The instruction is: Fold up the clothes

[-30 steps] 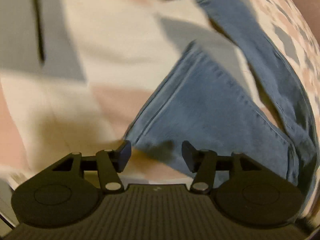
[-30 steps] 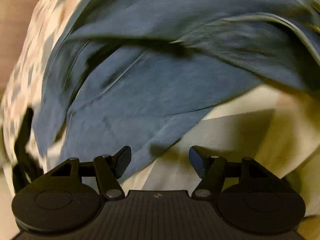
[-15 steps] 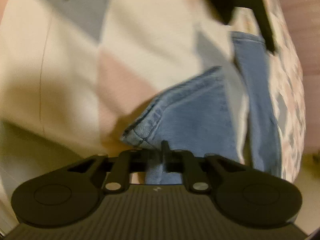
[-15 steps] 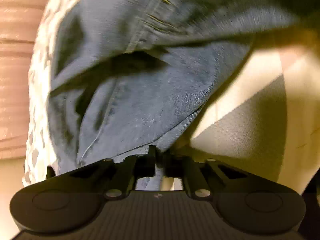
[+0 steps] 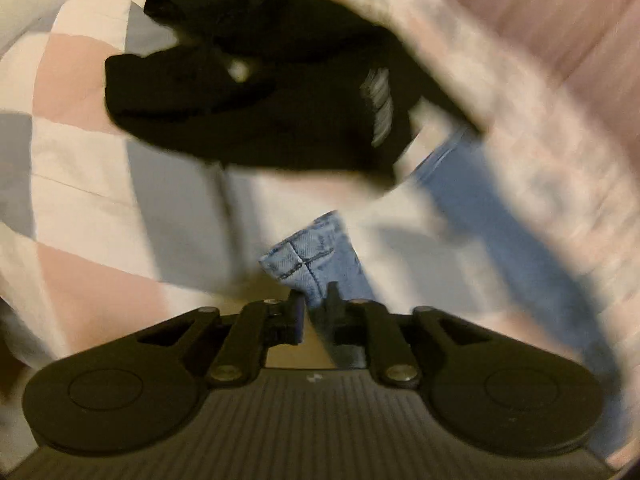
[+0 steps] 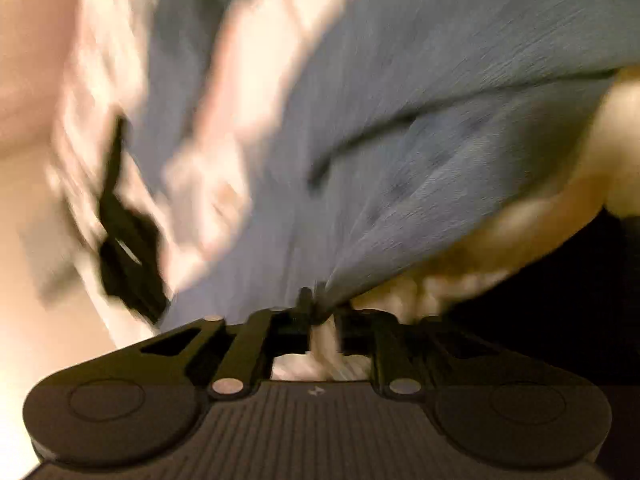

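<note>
A pair of light blue jeans (image 5: pixel 320 252) hangs lifted over a checked bedsheet (image 5: pixel 80 184). My left gripper (image 5: pixel 314 304) is shut on a seamed hem corner of the jeans, and one leg trails away to the right (image 5: pixel 500 216). In the right wrist view the denim (image 6: pixel 400 120) fans out, blurred, from my right gripper (image 6: pixel 316 306), which is shut on another edge of the jeans.
A black garment (image 5: pixel 256 92) lies bunched on the sheet beyond the jeans. A patterned quilt edge (image 5: pixel 540 160) runs along the right, with a pink surface (image 5: pixel 580 12) past it. A black strap-like item (image 6: pixel 124 240) shows left of the denim.
Both grippers went from open to shut on the jeans. They have since lifted the denim off the sheet, and the black garment has come into the left view.
</note>
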Demonstrator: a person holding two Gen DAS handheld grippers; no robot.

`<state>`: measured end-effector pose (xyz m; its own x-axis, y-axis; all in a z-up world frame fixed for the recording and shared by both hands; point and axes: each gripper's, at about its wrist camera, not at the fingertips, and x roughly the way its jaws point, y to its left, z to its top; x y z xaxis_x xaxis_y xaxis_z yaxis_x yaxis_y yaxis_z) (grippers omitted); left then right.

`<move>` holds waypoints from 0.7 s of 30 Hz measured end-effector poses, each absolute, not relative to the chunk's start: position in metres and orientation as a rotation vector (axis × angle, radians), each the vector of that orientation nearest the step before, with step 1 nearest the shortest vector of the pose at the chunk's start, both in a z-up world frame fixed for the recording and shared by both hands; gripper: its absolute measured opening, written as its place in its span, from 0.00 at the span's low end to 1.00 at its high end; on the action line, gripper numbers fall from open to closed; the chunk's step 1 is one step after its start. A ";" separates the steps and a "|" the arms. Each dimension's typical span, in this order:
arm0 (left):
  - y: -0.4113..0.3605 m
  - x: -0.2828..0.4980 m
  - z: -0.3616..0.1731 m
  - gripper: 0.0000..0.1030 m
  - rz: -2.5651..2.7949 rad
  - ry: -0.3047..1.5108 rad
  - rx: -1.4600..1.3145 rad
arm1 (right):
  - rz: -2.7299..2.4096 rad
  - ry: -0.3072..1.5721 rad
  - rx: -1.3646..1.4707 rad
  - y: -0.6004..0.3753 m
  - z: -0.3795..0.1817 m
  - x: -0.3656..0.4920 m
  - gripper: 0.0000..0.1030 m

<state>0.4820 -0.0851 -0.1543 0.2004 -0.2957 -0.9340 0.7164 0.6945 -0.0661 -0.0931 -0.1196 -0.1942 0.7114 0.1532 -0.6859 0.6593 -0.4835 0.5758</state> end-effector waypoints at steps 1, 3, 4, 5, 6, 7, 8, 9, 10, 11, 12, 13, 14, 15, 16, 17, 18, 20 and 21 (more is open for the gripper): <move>-0.089 0.480 -0.175 0.16 -0.702 1.178 0.527 | -0.714 0.658 1.990 -0.123 -0.194 -0.090 0.20; -0.094 0.461 -0.207 0.16 -0.658 1.195 0.690 | -0.740 0.648 1.884 -0.132 -0.174 -0.100 0.28; -0.095 0.450 -0.213 0.19 -0.654 1.175 0.753 | -0.768 0.624 1.823 -0.137 -0.159 -0.110 0.33; -0.095 0.437 -0.214 0.23 -0.655 1.140 0.808 | -0.804 0.595 1.762 -0.141 -0.145 -0.125 0.33; -0.095 0.428 -0.211 0.27 -0.656 1.110 0.843 | -0.855 0.576 1.700 -0.143 -0.131 -0.143 0.32; -0.096 0.421 -0.208 0.30 -0.651 1.090 0.866 | -0.923 0.574 1.642 -0.146 -0.120 -0.162 0.32; -0.098 0.415 -0.202 0.29 -0.652 1.076 0.875 | -1.007 0.580 1.575 -0.149 -0.110 -0.183 0.32; -0.102 0.409 -0.194 0.28 -0.664 1.060 0.878 | -1.093 0.591 1.504 -0.153 -0.099 -0.204 0.33; -0.106 0.403 -0.185 0.27 -0.676 1.045 0.880 | -1.181 0.608 1.430 -0.156 -0.090 -0.226 0.33; -0.113 0.396 -0.176 0.27 -0.705 1.019 0.890 | -1.263 0.628 1.357 -0.159 -0.080 -0.248 0.33; -0.124 0.383 -0.165 0.27 -0.761 0.977 0.907 | -1.329 0.666 1.265 -0.162 -0.071 -0.267 0.33; -0.139 0.363 -0.153 0.27 -0.829 0.933 0.919 | -1.383 0.719 1.148 -0.166 -0.062 -0.282 0.33; -0.154 0.342 -0.143 0.27 -0.898 0.901 0.916 | -1.422 0.787 1.021 -0.170 -0.055 -0.293 0.33; -0.168 0.321 -0.134 0.27 -0.961 0.879 0.899 | -1.435 0.876 0.886 -0.175 -0.053 -0.296 0.33; -0.182 0.300 -0.124 0.28 -1.024 0.856 0.882 | -1.424 0.977 0.739 -0.179 -0.054 -0.296 0.33; -0.193 0.278 -0.116 0.29 -1.076 0.841 0.856 | -1.377 1.088 0.569 -0.182 -0.059 -0.296 0.33; -0.201 0.255 -0.111 0.29 -1.117 0.839 0.818 | -1.301 1.192 0.396 -0.183 -0.067 -0.301 0.34; -0.217 0.209 -0.102 0.31 -1.176 0.859 0.732 | -1.119 1.350 0.078 -0.185 -0.094 -0.313 0.41; -0.221 0.187 -0.099 0.31 -1.185 0.873 0.697 | -1.008 1.415 -0.077 -0.187 -0.114 -0.317 0.45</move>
